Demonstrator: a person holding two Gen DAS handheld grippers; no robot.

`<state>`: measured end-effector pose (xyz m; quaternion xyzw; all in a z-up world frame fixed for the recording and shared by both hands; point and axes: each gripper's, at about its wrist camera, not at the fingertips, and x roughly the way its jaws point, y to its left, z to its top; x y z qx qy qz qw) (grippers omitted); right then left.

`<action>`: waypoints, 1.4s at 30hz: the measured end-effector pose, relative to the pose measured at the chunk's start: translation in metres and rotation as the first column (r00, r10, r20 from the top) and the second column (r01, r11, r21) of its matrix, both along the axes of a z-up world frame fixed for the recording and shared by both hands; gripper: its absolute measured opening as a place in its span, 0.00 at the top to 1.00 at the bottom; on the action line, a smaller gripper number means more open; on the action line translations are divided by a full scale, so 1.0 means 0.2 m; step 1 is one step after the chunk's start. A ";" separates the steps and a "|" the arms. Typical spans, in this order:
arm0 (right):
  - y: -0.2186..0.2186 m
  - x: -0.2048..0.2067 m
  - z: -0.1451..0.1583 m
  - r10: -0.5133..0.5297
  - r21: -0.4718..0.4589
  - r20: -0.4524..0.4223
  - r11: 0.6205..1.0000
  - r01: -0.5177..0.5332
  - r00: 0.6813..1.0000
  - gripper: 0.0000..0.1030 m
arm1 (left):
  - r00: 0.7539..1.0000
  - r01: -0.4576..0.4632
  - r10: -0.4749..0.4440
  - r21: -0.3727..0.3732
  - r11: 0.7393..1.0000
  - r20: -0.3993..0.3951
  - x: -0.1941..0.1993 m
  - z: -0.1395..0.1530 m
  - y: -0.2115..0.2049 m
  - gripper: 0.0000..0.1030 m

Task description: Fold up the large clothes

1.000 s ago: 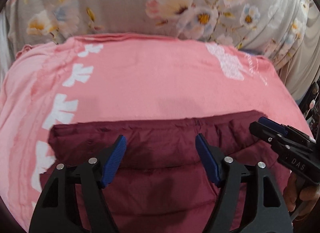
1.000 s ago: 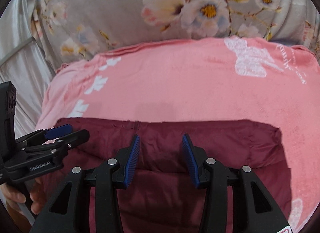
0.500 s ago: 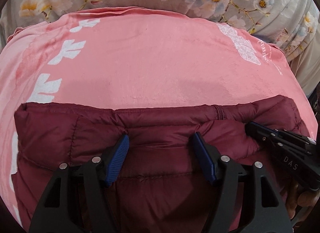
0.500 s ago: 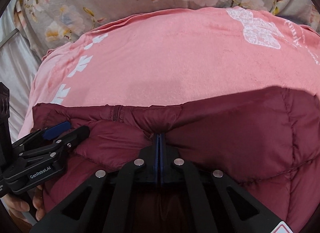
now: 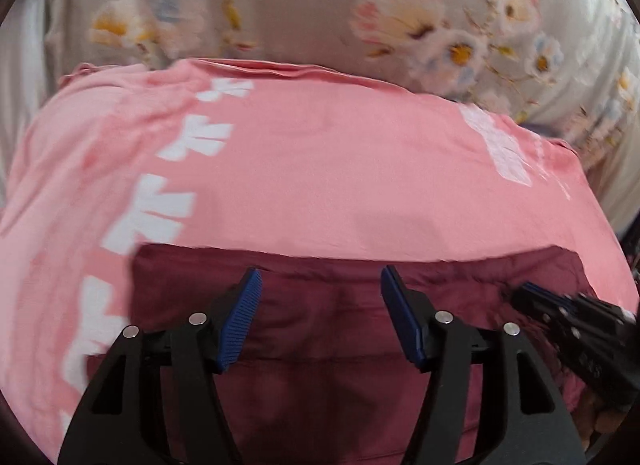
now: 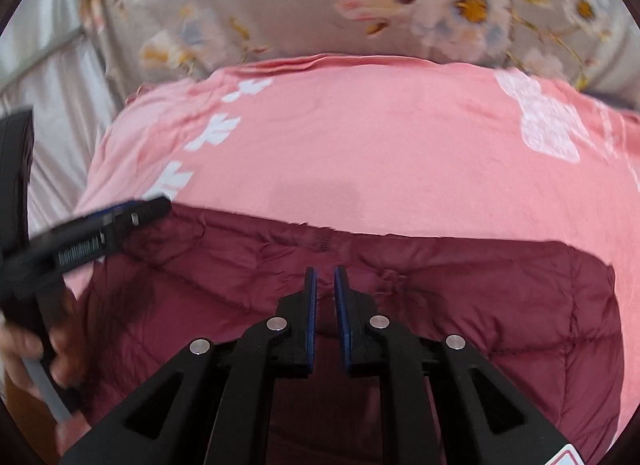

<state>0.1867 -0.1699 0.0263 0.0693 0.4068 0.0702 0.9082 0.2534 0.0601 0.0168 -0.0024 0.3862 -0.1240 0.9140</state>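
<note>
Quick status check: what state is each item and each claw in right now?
Maroon quilted puffer jacket: folded, flat on blanket.
Pink plush blanket: spread out under the jacket.
Left claw: closing, pads clear of fabric.
Right claw: opening, narrow gap, nothing pinched.

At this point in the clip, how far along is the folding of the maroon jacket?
Done: the maroon puffer jacket already lies as a compact block on the pink blanket. In hand: neither gripper visibly pinches fabric; the right gripper is opening slightly from nearly shut, and the left gripper is open and closing. Left: any further fold.
</note>
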 end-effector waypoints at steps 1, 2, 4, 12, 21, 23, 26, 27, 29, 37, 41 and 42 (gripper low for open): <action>0.01 0.01 -0.02 -0.004 -0.034 -0.011 0.999 0.004 1.000 0.92 | 1.000 -0.023 0.023 0.005 1.000 -0.012 0.02 0.00 0.04 0.42; -0.01 0.02 -0.05 -0.021 -0.067 -0.027 0.998 0.019 0.999 0.94 | 0.998 -0.058 0.059 0.021 0.998 -0.037 0.06 -0.03 0.10 0.42; -0.10 0.01 -0.09 -0.067 -0.060 -0.045 0.996 0.064 0.997 0.94 | 0.993 -0.086 0.088 0.037 0.996 -0.080 0.11 -0.08 0.17 0.42; -0.69 -0.16 -0.12 -0.369 -0.003 -0.039 0.929 0.369 0.929 1.00 | 0.988 -0.116 0.116 0.002 0.993 -0.106 0.11 -0.22 0.27 0.39; -0.76 -0.15 -0.29 -0.398 -0.018 -0.068 0.918 0.397 0.915 1.00 | 0.989 -0.121 0.123 0.033 0.992 -0.085 0.11 -0.30 0.25 0.38; -0.76 -0.15 -0.30 -0.398 -0.016 -0.061 0.917 0.398 0.915 1.00 | 0.989 -0.121 0.124 0.042 0.992 -0.080 0.11 -0.31 0.24 0.37; -0.76 -0.15 -0.31 -0.399 -0.012 -0.052 0.917 0.399 0.916 1.00 | 0.990 -0.121 0.125 0.057 0.991 -0.071 0.11 -0.32 0.23 0.37; -0.76 -0.15 -0.31 -0.399 -0.013 -0.049 0.917 0.399 0.915 1.00 | 0.990 -0.121 0.125 0.061 0.991 -0.069 0.11 -0.33 0.23 0.36; -0.76 -0.15 -0.31 -0.400 -0.016 -0.046 0.916 0.400 0.915 1.00 | 0.990 -0.122 0.127 0.069 0.990 -0.066 0.11 -0.33 0.22 0.36; -0.50 -0.30 0.00 -0.326 0.036 0.007 0.945 0.325 0.945 0.91 | 0.983 -0.163 0.169 0.087 0.983 -0.068 0.00 -0.21 0.24 0.37; -0.24 -0.39 0.10 -0.218 0.035 0.031 0.975 0.217 0.975 0.91 | 0.980 -0.178 0.184 0.078 0.981 -0.075 -0.15 -0.08 0.28 0.31; -0.17 -0.42 0.11 -0.192 0.044 0.029 0.981 0.190 0.981 0.91 | 0.980 -0.178 0.184 0.075 0.981 -0.072 -0.18 -0.06 0.28 0.29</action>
